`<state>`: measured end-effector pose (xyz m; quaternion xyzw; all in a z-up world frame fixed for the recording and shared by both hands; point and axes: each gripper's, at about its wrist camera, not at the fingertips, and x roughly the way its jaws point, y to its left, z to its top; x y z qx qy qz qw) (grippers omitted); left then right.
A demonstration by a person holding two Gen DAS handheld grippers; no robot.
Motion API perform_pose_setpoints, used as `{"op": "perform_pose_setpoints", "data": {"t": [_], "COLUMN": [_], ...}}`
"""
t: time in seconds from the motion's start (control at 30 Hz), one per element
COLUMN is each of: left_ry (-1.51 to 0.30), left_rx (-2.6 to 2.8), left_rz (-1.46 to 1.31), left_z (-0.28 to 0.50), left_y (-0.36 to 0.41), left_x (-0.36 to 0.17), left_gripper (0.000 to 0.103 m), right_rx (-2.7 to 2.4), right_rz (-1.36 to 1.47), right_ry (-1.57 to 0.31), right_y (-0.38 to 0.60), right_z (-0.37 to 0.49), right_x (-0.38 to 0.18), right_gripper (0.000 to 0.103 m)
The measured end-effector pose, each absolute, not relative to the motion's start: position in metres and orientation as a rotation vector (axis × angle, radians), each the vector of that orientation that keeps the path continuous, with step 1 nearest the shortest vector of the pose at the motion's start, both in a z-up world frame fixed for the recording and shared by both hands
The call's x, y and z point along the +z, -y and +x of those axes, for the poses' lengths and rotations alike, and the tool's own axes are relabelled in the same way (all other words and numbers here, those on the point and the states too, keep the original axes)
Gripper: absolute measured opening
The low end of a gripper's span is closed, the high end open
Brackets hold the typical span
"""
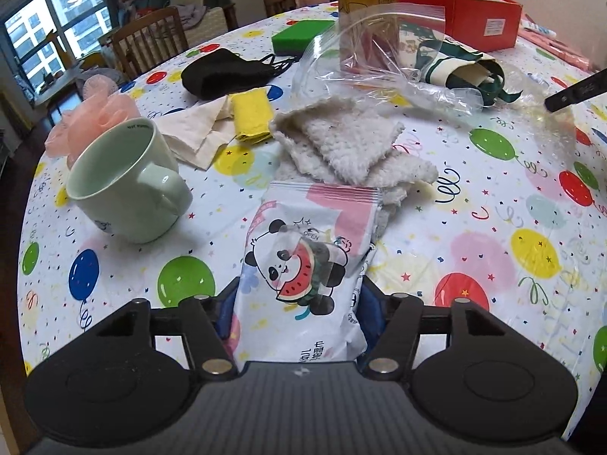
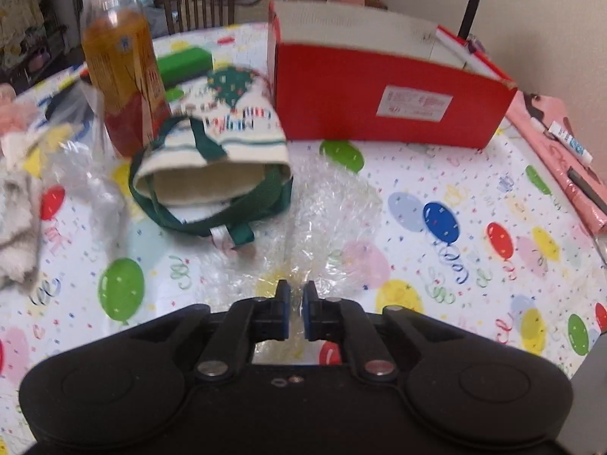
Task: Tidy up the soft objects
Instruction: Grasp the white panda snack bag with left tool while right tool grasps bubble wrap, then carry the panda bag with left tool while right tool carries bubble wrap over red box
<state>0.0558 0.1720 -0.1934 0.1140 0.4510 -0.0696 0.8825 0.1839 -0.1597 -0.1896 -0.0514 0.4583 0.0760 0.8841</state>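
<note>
Covering both frames, the balloon-print tablecloth (image 1: 474,227) carried a red box (image 2: 379,94) at upper right and a fluffy cream cloth (image 1: 353,144) at centre. The left gripper (image 1: 299,303) was clamped on a panda tissue pack (image 1: 303,265) at lower centre. The right gripper (image 2: 296,303) had its fingers pinched together on clear bubble wrap (image 2: 326,204) at centre.

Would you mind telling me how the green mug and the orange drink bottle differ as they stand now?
The green mug is squat, opaque and tilted; the orange drink bottle is tall, see-through and upright. The mug looks empty, while the bottle holds orange liquid. Both rest on the balloon-print tablecloth.
</note>
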Motion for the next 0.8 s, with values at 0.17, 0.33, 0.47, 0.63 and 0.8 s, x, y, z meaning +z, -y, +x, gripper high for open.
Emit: {"op": "perform_pose_setpoints", "data": {"t": [0.17,0.33,0.47,0.63,0.8], "left_ry": [-0.952,-0.962,-0.940,-0.908,-0.861], "left_rx": [-0.097,-0.039,-0.021,-0.029,-0.059], "left_rz": [0.176,0.081,0.051,-0.008,-0.018], "left_z": [0.051,0.051,0.053,0.062,0.078], "left_y": [-0.176,-0.184,-0.178,-0.161,-0.130], "left_x": [-0.186,-0.170,-0.150,-0.123,-0.092], "left_gripper": [0.060,0.060,0.060,0.060,0.060], "right_rx": [0.185,0.214,0.254,0.311,0.347], "right_rz": [-0.091,-0.057,-0.046,-0.036,-0.029], "right_ry": [-0.873,-0.808,-0.781,-0.765,-0.740], "right_y": [0.170,0.182,0.189,0.200,0.215], "right_z": [0.170,0.168,0.172,0.184,0.201], "right_x": [-0.153,-0.120,-0.101,-0.082,-0.065], "right_gripper": [0.005,0.005,0.005,0.005,0.005]}}
